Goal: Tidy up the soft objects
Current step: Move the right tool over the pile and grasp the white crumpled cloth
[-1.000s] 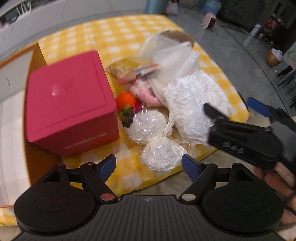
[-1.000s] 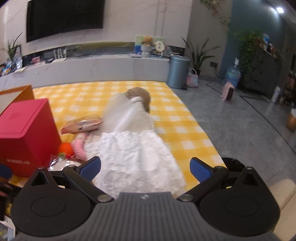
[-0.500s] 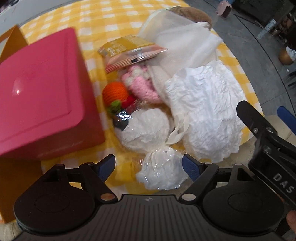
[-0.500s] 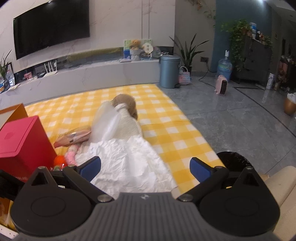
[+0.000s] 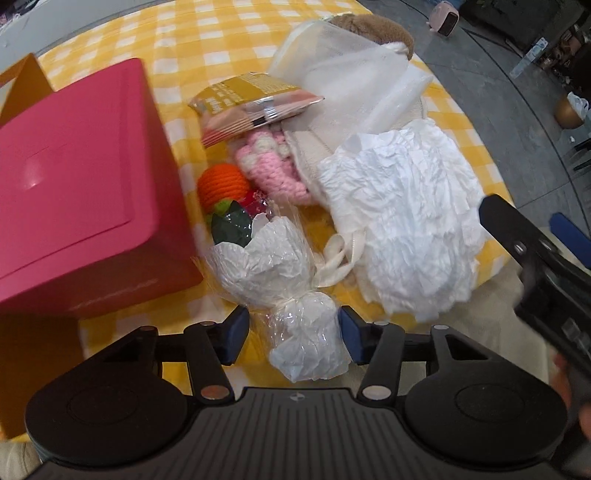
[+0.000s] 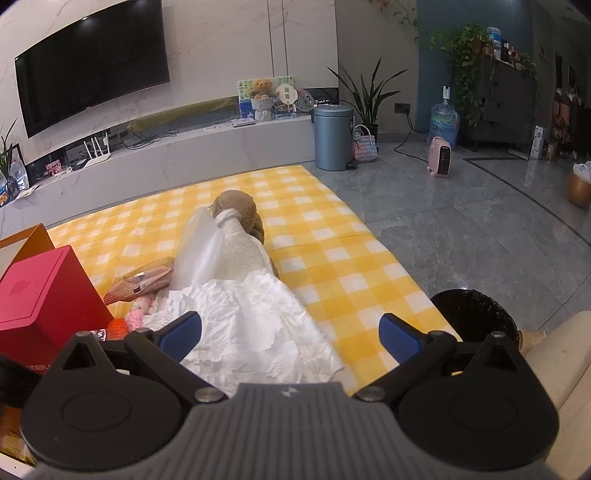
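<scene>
In the left wrist view a white paper-and-cellophane wrapped bouquet (image 5: 284,273) lies on the yellow checked cloth (image 5: 207,48). My left gripper (image 5: 293,334) is open, its blue pads on either side of the bouquet's wrapped stem (image 5: 310,343). Beyond lie an orange knitted ball (image 5: 221,186), a pink crochet toy (image 5: 273,166), a snack packet (image 5: 255,107), and a plush doll in a white dress (image 5: 402,221) with a brown head (image 5: 380,31). My right gripper (image 6: 290,332) is open and empty above the dress (image 6: 255,325).
A red box (image 5: 74,206) stands at the left, also in the right wrist view (image 6: 44,302). An orange carton (image 6: 27,240) sits behind it. The cloth's near edge runs beside grey floor (image 6: 480,236). A black bin (image 6: 472,317) stands at the right.
My left gripper has moved forward and down, so the bouquet's stem now lies between its pads, and the jaws have narrowed. The right gripper has lifted and tilted slightly.
</scene>
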`<state>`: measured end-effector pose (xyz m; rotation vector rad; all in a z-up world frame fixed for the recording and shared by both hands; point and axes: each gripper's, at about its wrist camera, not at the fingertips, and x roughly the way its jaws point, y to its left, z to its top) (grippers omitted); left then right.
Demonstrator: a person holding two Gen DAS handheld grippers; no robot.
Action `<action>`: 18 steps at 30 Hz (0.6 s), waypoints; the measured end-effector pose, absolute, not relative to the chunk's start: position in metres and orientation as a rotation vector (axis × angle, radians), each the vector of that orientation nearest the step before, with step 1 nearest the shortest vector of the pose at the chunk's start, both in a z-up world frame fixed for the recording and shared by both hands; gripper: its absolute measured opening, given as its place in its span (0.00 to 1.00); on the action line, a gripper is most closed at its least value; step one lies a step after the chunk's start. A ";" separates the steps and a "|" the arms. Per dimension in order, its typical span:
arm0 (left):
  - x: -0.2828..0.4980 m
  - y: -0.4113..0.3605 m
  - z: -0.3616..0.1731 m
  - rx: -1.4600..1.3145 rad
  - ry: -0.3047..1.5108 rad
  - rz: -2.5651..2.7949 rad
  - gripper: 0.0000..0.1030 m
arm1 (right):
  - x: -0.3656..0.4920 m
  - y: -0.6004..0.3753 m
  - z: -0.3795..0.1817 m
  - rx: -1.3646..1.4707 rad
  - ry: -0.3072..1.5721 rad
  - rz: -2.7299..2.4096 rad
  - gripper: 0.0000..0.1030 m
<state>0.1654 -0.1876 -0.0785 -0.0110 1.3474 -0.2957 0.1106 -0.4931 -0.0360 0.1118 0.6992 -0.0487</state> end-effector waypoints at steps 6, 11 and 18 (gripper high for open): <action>0.145 -0.165 -0.043 0.006 1.320 -0.453 0.59 | 0.116 -0.490 -0.043 0.102 0.730 -0.011 0.97; 0.133 -0.145 -0.015 0.023 1.228 -0.464 0.59 | 0.127 -0.476 -0.055 0.090 0.774 0.083 0.97; 0.120 -0.121 -0.001 0.001 1.194 -0.474 0.59 | 0.140 -0.445 -0.072 -0.096 0.786 0.110 0.97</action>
